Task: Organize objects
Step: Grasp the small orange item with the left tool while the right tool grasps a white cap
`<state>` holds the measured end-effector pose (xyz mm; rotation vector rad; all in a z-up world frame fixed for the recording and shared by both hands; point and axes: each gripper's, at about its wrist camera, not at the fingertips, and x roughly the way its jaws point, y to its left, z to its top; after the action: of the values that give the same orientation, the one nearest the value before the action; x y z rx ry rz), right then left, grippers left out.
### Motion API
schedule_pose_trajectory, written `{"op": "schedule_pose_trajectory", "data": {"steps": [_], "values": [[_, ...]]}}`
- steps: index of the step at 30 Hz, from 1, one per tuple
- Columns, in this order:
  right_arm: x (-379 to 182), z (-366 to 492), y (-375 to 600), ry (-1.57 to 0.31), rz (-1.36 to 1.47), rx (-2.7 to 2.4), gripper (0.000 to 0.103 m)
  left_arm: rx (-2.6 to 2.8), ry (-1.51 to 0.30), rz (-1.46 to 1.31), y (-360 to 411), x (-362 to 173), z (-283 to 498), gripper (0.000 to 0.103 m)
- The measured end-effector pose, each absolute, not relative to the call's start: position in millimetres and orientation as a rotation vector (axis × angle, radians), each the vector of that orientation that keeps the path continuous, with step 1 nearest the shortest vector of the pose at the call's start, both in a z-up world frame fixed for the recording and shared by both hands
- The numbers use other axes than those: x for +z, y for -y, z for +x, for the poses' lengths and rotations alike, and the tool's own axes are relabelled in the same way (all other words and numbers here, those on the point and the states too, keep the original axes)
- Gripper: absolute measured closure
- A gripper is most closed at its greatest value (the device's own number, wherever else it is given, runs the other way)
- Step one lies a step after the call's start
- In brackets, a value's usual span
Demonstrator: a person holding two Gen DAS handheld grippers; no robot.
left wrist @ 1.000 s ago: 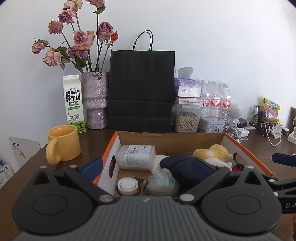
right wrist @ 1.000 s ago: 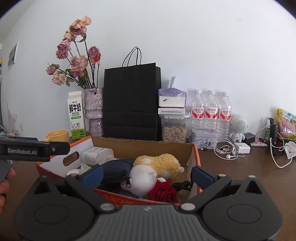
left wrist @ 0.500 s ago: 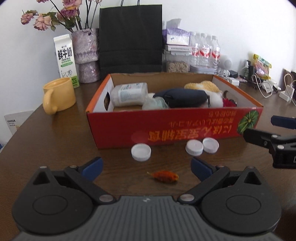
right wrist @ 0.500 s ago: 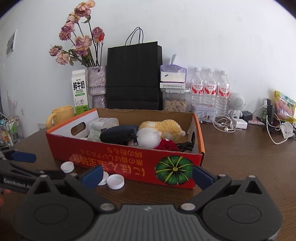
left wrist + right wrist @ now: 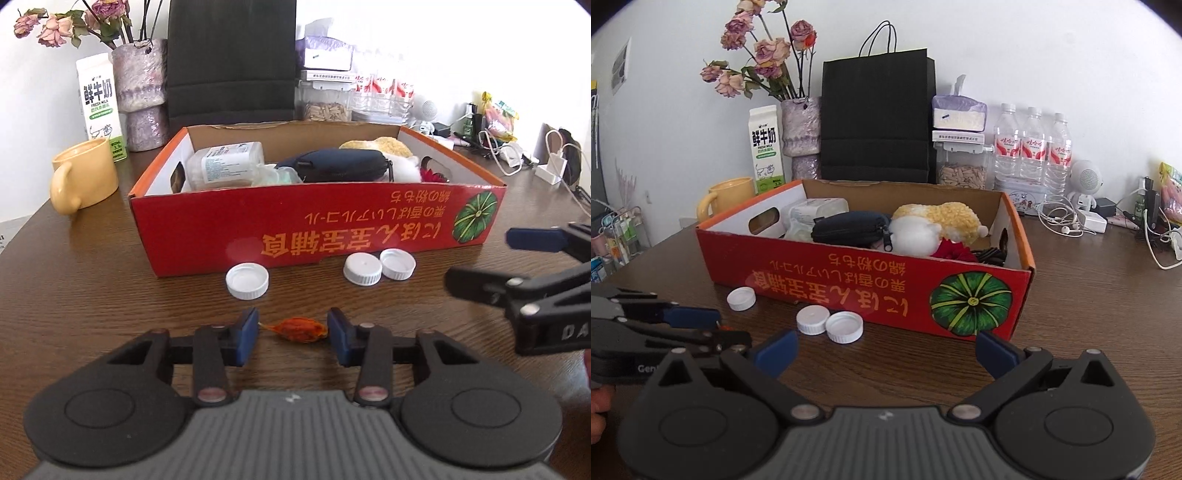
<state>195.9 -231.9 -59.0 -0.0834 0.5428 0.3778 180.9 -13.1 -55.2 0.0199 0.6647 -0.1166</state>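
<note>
On the left of the wooden table (image 5: 74, 295) stand a yellow mug (image 5: 85, 177) and a milk carton (image 5: 99, 103); neither is touched. To their right, the red cardboard box (image 5: 317, 225) occupies the centre and already contains a white bottle (image 5: 225, 162), a dark zip pouch (image 5: 332, 165) and a plush toy (image 5: 938, 225).

Near the box's front wall lie three white bottle caps: one cap (image 5: 247, 281) to the left and a touching pair of caps (image 5: 378, 267) further right. Nearer still lies a small orange-red object (image 5: 295, 329), directly between the blue pads (image 5: 246, 336) of the left gripper (image 5: 293, 334). Its jaws are closing around the object; the pads stand just beside its ends and do not visibly press it.

On the right, the right gripper (image 5: 884, 349) hovers with jaws wide apart and nothing between them.

The step in hand appears to be pick-up of the orange-red object. The next move likely requires completing closure, lifting clear, then carrying it over the front wall into the box.
</note>
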Motion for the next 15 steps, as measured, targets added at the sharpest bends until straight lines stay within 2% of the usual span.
{"op": "schedule_pose_trajectory", "data": {"steps": [3, 5, 6, 8, 13, 15], "values": [[-60.0, 201.4, 220.9, -0.560, -0.110, 0.410, 0.017, -0.116, -0.661, 0.017, 11.6, -54.1, 180.5, 0.062], [-61.7, 206.4, 213.7, -0.577, -0.129, 0.424, 0.034, -0.106, -0.656, 0.009, 9.2, -52.9, 180.3, 0.062], [-63.0, 209.9, 210.6, -0.589, -0.139, 0.430, 0.039, -0.100, -0.649, 0.007, 8.0, -51.8, 179.7, 0.062], [-65.8, 217.1, 204.6, -0.614, -0.155, 0.437, 0.055, -0.097, -0.640, -0.002, 4.8, -49.6, 178.6, 0.062], [-73.2, 232.2, 196.1, -0.657, -0.151, 0.467, 0.061, -0.092, -0.628, -0.012, -1.5, -46.0, 177.1, 0.062], [-73.2, 234.9, 194.6, -0.655, -0.148, 0.473, 0.069, -0.092, -0.624, -0.016, -3.5, -45.1, 176.3, 0.062]]}}
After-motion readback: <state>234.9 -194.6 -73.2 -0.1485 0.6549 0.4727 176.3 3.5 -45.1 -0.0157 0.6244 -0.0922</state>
